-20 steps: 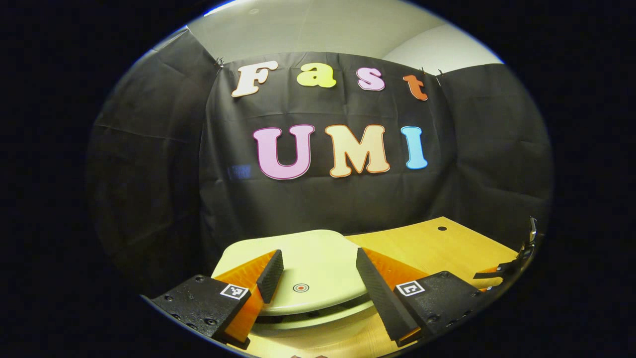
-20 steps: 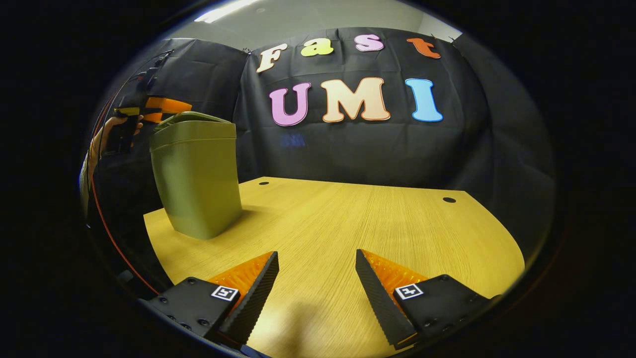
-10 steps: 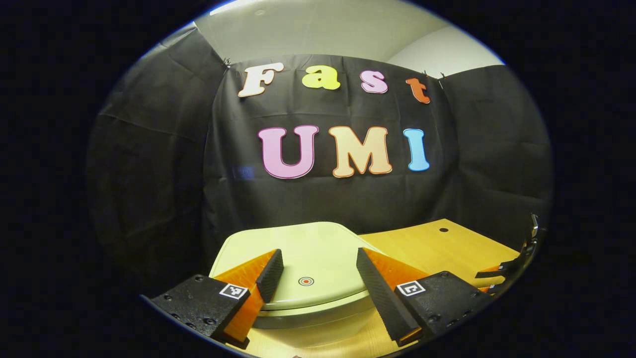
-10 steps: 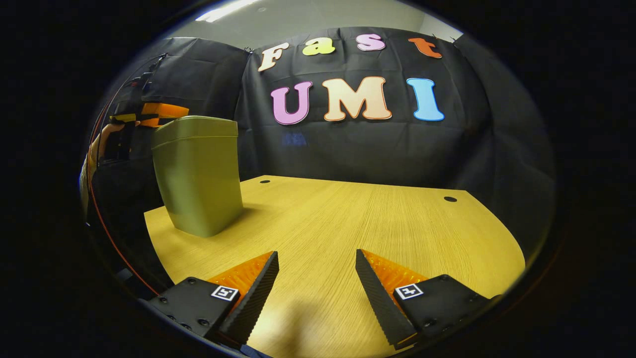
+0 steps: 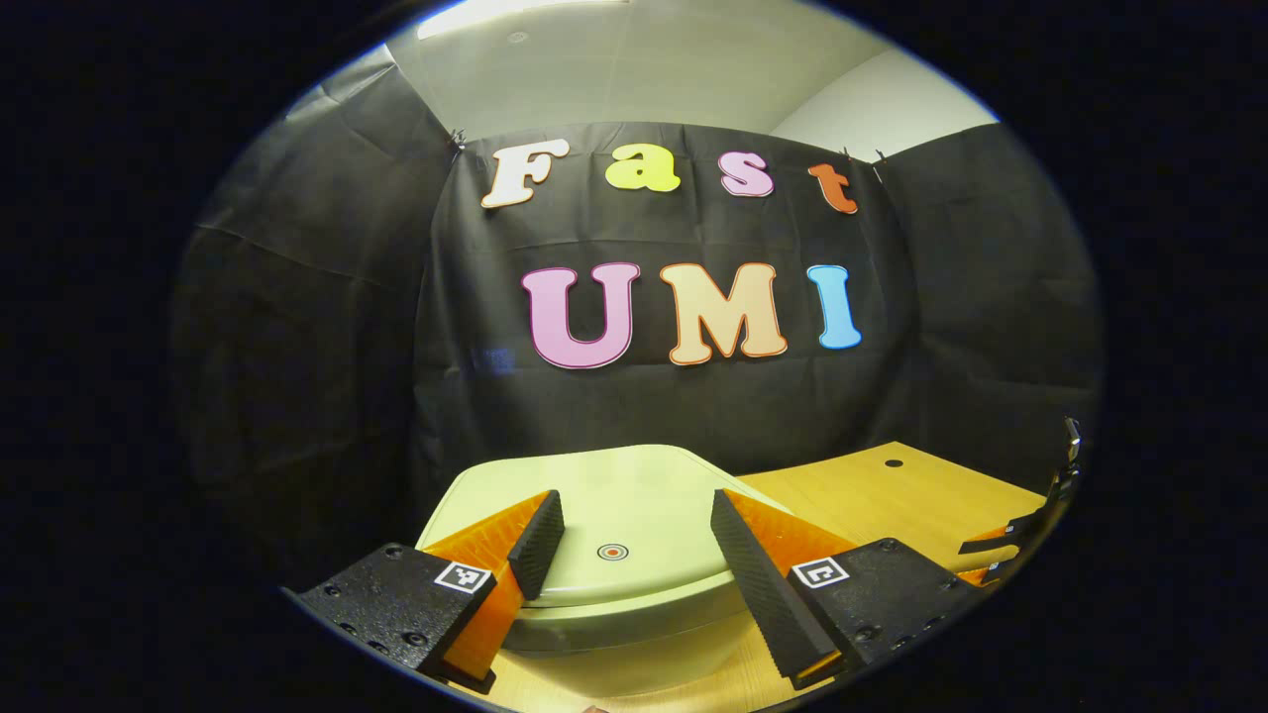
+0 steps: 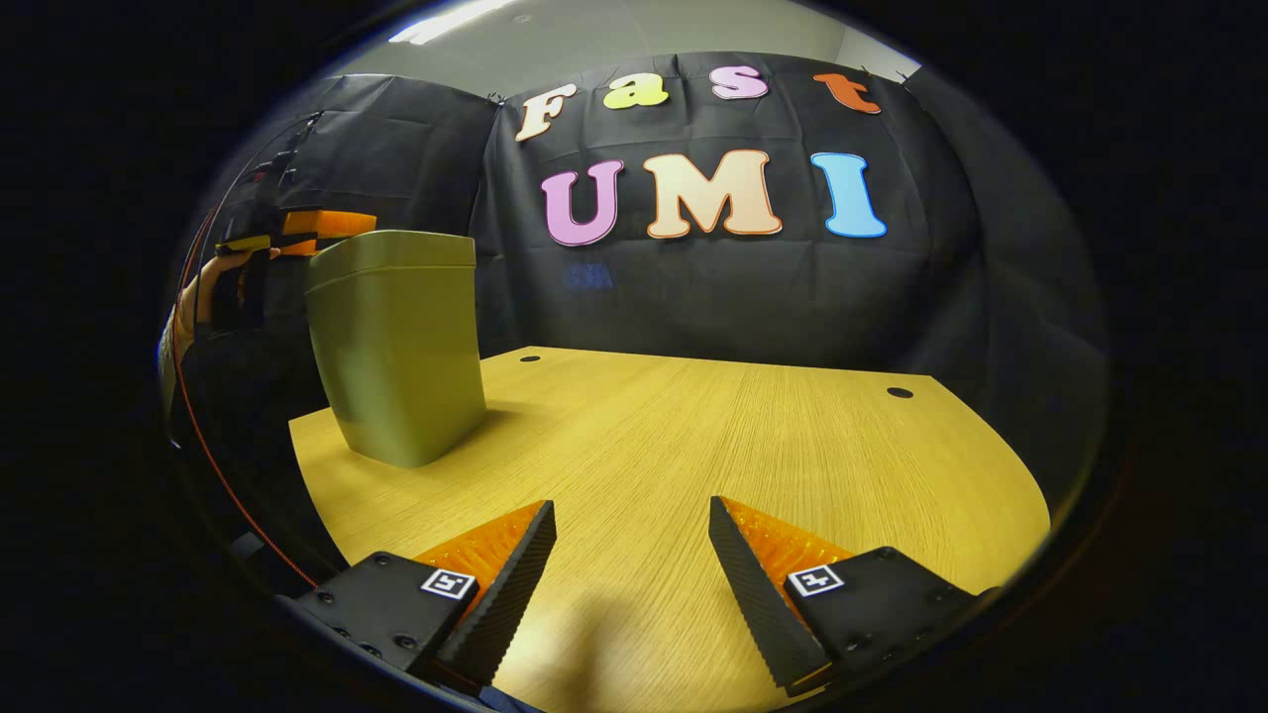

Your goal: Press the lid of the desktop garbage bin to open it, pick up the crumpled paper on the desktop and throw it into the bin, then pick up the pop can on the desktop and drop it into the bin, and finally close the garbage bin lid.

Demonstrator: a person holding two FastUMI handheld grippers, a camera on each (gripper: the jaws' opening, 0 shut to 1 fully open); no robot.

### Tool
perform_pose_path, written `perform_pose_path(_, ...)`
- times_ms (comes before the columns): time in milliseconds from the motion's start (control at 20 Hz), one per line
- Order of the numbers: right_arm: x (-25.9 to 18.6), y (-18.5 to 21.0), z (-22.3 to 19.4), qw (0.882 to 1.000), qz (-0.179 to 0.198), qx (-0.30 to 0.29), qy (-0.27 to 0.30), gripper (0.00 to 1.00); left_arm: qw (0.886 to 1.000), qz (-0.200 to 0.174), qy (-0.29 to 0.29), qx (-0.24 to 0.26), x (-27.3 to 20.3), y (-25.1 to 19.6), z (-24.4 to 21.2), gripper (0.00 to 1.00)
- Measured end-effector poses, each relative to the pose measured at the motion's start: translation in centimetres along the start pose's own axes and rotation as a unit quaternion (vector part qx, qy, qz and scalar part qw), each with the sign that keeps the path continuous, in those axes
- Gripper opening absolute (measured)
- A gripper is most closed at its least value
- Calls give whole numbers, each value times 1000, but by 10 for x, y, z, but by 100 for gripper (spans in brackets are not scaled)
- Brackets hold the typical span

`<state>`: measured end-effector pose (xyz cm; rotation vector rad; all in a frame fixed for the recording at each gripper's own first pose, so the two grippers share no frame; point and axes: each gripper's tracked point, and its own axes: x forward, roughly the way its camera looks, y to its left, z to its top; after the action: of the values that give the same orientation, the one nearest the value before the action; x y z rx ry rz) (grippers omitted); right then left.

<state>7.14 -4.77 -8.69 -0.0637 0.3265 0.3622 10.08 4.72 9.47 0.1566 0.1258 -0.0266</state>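
Bin lid (image 5: 614, 515) now down flat, formerly slightly raised.

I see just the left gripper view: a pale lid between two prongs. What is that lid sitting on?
Observer: A tall green bin. The right gripper view shows it standing near the far left edge of the table.
Operator: Is the lid up or down?
Observer: Down. From the side, the lid lies flat on the bin's rim.
Operator: Who holds my prongs?
Observer: A hand grips the left tool, which sits at lid height on the bin's left side.
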Motion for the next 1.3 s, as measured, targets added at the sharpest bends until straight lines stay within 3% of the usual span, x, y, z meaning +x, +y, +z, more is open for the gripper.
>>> perform_pose_path(400,1,2,-4,1000,3,0,1,98,1000,12,-12,-14,0,0,-3,95)
perform_pose_path(450,0,3,-4,1000,4,0,1,98,1000,12,-11,-13,0,0,-5,100)
perform_pose_path(500,0,3,-3,1000,5,1,0,98,1000,13,-12,-15,0,1,-5,95)
perform_pose_path(650,1,2,-2,1000,3,5,-2,98,999,17,-27,-10,0,2,1,99)
perform_pose_path(700,0,1,-1,1000,3,6,-3,98,999,19,-28,-10,0,2,1,95)
perform_pose_path(1000,-3,2,5,1000,-2,4,-9,98,999,21,-32,-6,-2,0,5,94)
perform_pose_path(1300,-5,3,5,1000,-6,3,-11,98,998,-13,-58,-5,-8,-39,20,94)
